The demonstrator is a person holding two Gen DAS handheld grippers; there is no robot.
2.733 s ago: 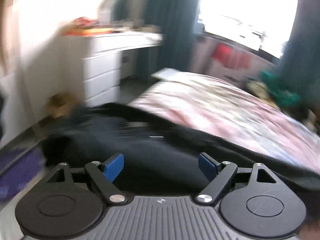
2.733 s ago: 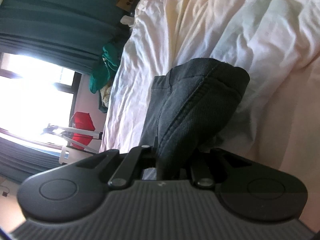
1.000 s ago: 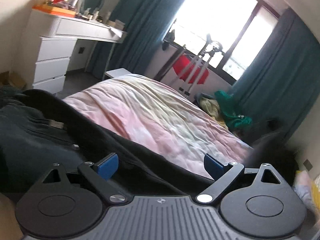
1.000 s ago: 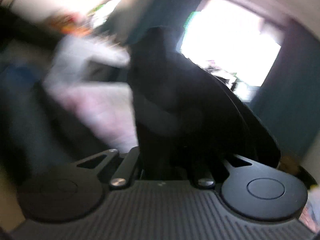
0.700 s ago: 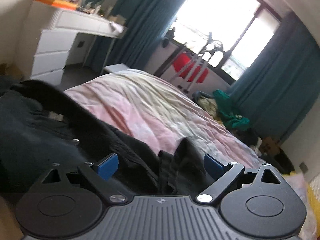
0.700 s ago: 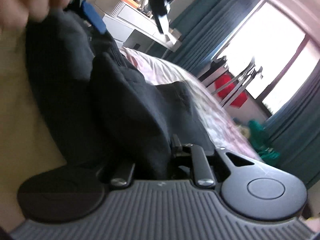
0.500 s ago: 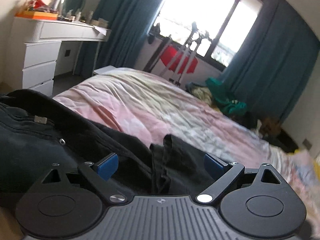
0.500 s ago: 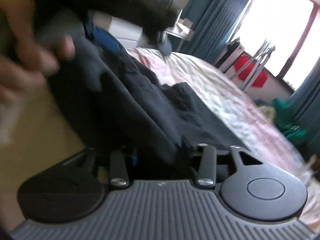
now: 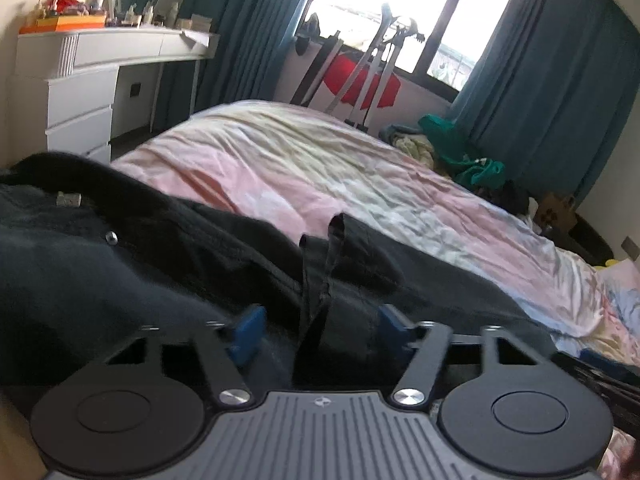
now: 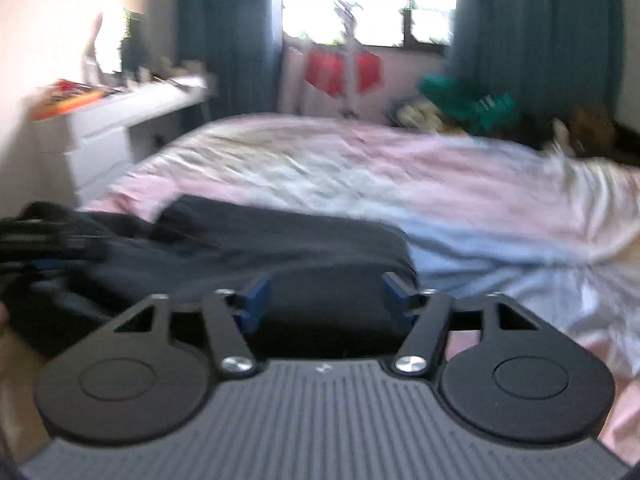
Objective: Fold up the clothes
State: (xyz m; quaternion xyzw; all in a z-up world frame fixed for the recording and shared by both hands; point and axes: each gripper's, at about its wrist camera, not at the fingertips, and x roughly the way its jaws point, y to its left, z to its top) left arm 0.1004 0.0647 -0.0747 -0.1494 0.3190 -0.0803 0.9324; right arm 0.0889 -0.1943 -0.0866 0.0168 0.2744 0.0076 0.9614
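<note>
A black garment point(image 9: 120, 264) lies spread over the near end of a bed with a pink sheet point(image 9: 320, 168). A raised fold of it point(image 9: 332, 248) stands between the blue pads of my left gripper point(image 9: 320, 328), which is open with its jaws on either side of the fold. In the right wrist view the same dark garment point(image 10: 280, 240) lies flat, and my right gripper point(image 10: 326, 298) is open and empty just above its near edge. The left gripper shows blurred at the left edge point(image 10: 40, 244).
A white dresser with drawers point(image 9: 80, 92) stands left of the bed. A drying rack with red cloth point(image 9: 360, 76) is at the window, between teal curtains point(image 9: 560, 80). A pile of green clothes point(image 9: 460, 152) lies at the bed's far right.
My right gripper carried a part of the black garment across and laid it on the bed, then opened and let it go. The left gripper stayed open and moved closer to the raised fold.
</note>
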